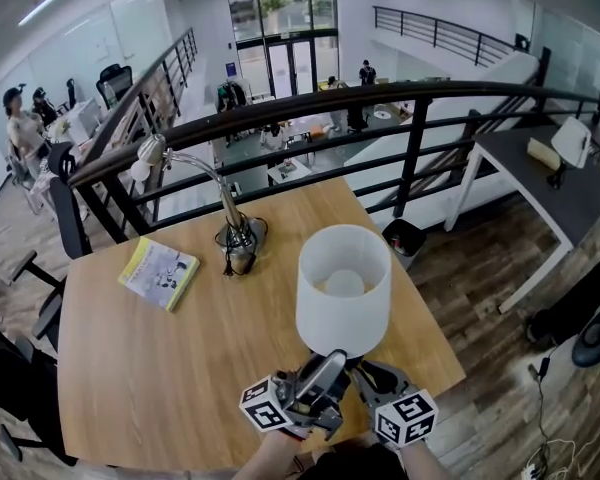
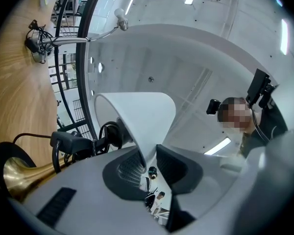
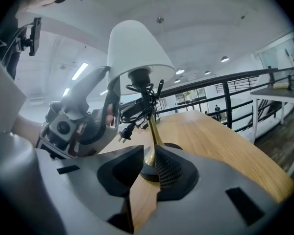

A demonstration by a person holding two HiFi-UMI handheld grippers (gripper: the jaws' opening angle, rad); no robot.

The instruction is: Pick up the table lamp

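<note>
The table lamp stands near the front edge of the wooden table (image 1: 150,378). Its white lampshade (image 1: 343,288) rises over both grippers. My left gripper (image 1: 330,360) points up at the shade. In the left gripper view the lower rim of the shade (image 2: 137,116) runs down between the two pads, and the left gripper (image 2: 148,154) is shut on it. My right gripper (image 3: 148,156) is low at the foot of the lamp. The brass stem (image 3: 151,131) stands in the narrow gap at its fingertips, above the black base (image 3: 172,146). Its jaws are open. A bundled cord with plug (image 3: 131,117) hangs under the shade (image 3: 137,48).
A silver gooseneck lamp (image 1: 235,230) and a yellow book (image 1: 160,273) lie on the far half of the table. A black railing (image 1: 410,148) runs behind it, with a drop beyond. A white desk (image 1: 550,178) stands at the right.
</note>
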